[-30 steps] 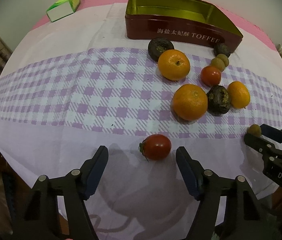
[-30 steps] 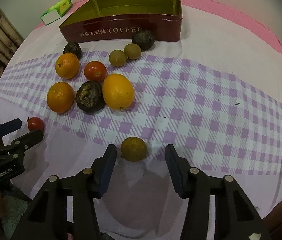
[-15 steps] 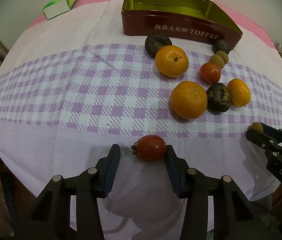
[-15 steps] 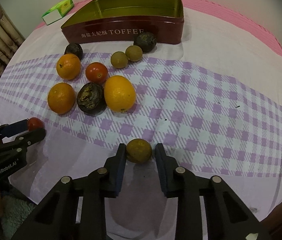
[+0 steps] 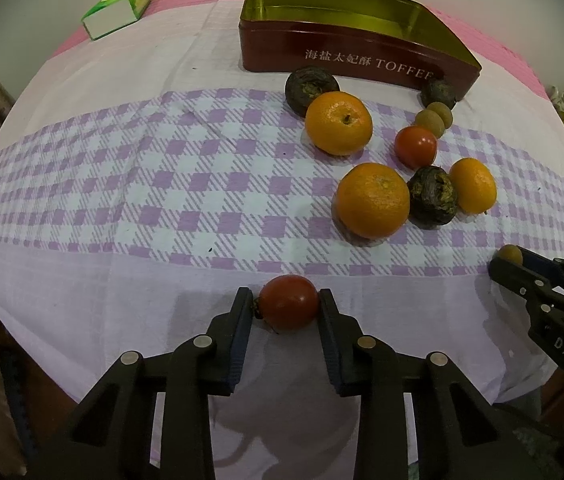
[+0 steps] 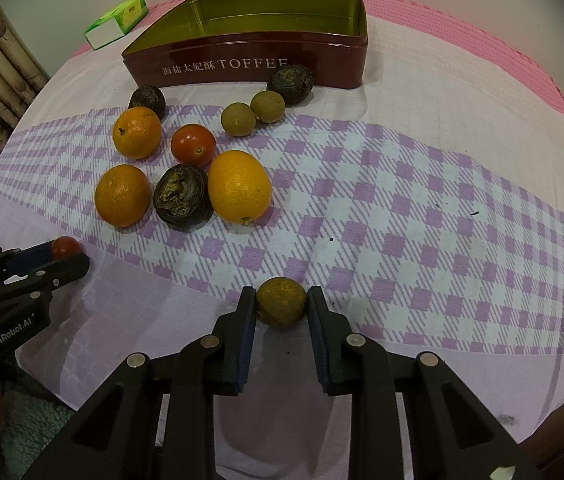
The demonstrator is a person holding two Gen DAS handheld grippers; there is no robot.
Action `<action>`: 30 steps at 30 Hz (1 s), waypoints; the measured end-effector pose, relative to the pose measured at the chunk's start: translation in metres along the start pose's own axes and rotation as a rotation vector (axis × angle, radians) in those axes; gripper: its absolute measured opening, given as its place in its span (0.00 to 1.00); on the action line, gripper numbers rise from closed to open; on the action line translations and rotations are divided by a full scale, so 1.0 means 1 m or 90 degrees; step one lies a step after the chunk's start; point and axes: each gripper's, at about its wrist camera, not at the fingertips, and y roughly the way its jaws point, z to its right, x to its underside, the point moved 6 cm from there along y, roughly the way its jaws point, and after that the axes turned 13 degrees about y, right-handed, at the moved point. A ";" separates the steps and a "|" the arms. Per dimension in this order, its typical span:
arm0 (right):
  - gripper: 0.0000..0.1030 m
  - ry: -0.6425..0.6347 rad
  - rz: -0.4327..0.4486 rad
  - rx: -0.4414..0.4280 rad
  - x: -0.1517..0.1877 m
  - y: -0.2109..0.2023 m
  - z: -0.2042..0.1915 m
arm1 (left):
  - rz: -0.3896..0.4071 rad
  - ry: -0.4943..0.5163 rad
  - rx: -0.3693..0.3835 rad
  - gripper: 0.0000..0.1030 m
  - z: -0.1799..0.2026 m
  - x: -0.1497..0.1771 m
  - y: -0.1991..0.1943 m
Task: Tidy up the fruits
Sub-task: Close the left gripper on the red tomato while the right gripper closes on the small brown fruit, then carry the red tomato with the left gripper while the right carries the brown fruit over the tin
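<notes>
The long dark-red metal toffee tin with its gold lining stands empty at the far side of the purple-checked tablecloth, so no fruit is sorted yet. The left gripper is closing on a small red tomato, both pads already touching it; the right gripper is clamped on a small brownish-green round fruit. Both fruits sit near the cloth's front edge. Three oranges, another tomato, three dark wrinkled fruits and two green-brown ones wait loose before the tin.
</notes>
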 end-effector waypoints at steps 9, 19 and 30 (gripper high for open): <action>0.23 0.002 0.001 -0.002 0.000 0.000 0.000 | -0.001 -0.008 0.006 0.32 -0.002 0.000 -0.003; 0.23 0.003 0.001 -0.002 0.000 0.000 0.001 | 0.006 -0.012 0.002 0.31 -0.003 -0.001 -0.005; 0.23 0.002 0.008 -0.002 -0.006 -0.003 0.000 | 0.031 -0.001 -0.016 0.31 -0.007 -0.018 -0.014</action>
